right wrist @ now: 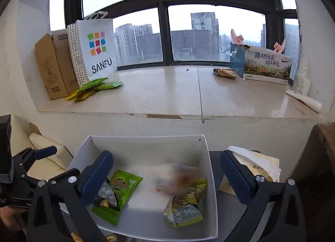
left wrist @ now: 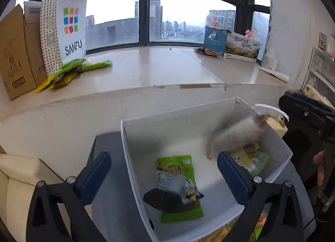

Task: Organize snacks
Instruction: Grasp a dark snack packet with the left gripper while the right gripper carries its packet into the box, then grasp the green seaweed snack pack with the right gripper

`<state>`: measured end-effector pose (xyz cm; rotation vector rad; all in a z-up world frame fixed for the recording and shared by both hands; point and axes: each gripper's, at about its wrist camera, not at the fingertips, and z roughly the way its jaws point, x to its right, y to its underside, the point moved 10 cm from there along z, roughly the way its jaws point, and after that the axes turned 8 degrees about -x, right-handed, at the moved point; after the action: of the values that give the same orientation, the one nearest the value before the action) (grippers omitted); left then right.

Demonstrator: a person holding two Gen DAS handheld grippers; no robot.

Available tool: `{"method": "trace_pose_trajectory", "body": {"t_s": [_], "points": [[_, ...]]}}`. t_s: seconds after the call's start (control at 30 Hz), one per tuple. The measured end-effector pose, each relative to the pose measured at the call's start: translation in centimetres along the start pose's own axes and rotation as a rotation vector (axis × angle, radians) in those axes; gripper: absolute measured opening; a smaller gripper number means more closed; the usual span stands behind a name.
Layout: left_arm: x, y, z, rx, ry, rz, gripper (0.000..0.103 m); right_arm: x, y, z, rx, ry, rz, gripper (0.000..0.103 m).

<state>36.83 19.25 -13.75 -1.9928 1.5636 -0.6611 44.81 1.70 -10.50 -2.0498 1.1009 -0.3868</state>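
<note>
Both my hand-held grippers, left (left wrist: 164,168) and right (right wrist: 166,168), gape wide and hold nothing above the white box (right wrist: 211,179). Inside it lie a green snack packet (right wrist: 123,183), a yellow packet (right wrist: 184,206) and a motion-blurred pale packet (right wrist: 178,177).

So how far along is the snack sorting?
Partly done: the white box holds a green packet and a yellow packet, and a blurred packet is dropping in. Both the left gripper and right gripper are open, empty. Green packets on the sill remain.
</note>
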Motion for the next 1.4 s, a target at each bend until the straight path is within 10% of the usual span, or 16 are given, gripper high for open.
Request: {"method": "trace_pose_trajectory", "body": {"t_s": [0.43, 0.83, 1.13, 1.4], "points": [[1.8, 3.8, -8.0, 0.107, 0.064, 0.05, 0.103, -0.3, 2.0, -9.0, 0.082, -0.126, 0.049, 0.103], [6.4, 12.5, -18.1, 0.18, 0.186, 0.021, 0.103, -2.2, 12.8, -19.9, 0.202, -0.285, 0.044, 0.103], [8.7, 20.4, -18.8, 0.124, 0.199, 0.047, 0.103, -1.2, 22.5, -19.4, 0.093, -0.294, 0.084, 0.103], [8.9, 21.9, -18.7, 0.1, 0.201, 0.082, 0.103, -3.0, 24.4, -17.6, 0.019, -0.245, -0.155, 0.103]]}}
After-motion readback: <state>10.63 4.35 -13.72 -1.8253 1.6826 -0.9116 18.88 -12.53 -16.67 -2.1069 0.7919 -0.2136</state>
